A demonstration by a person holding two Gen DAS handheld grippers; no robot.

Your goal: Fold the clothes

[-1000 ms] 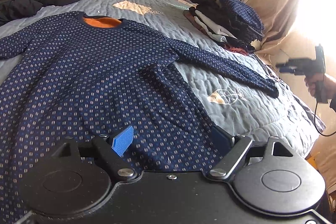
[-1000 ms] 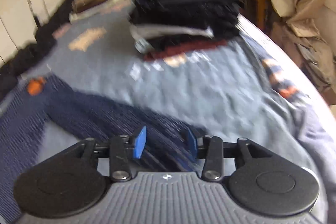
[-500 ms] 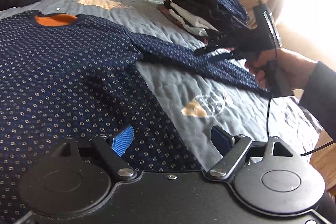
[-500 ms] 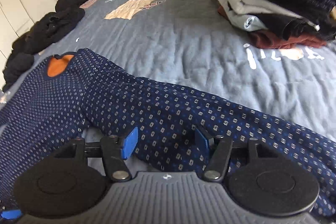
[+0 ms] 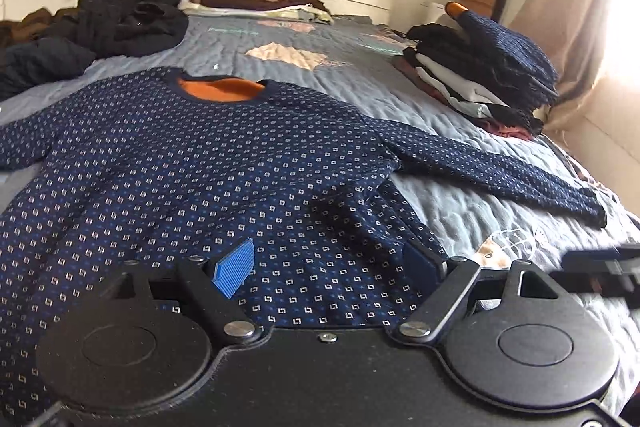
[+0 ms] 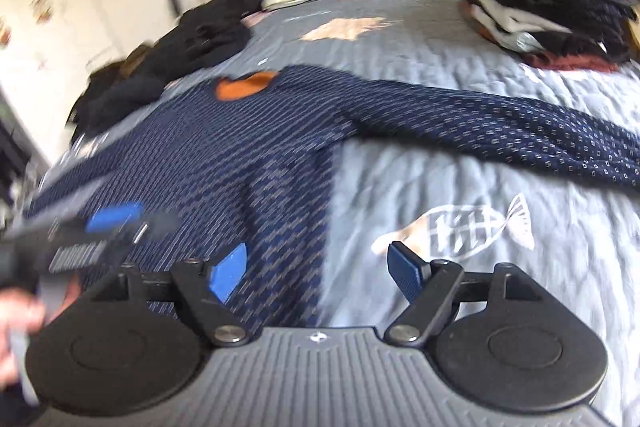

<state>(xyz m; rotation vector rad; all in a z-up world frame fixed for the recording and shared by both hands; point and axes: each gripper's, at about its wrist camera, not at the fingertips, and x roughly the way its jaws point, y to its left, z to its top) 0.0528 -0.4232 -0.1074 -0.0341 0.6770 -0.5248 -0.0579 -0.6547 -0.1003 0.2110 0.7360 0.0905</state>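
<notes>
Blurrily, the left gripper [image 5: 330, 259] and right gripper [image 6: 318, 269] both gape empty over the sweater [image 5: 192, 163], its hem hidden.

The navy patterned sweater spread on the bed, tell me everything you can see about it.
The navy knit sweater with small pale square motifs lies flat, front up, on the grey-blue quilted bedspread. Its round neckline shows an orange lining. One long sleeve stretches straight out sideways; the other runs off frame. The body is wrinkled near that armpit. The open left gripper and open right gripper hover near its hem; neither holds it.
</notes>
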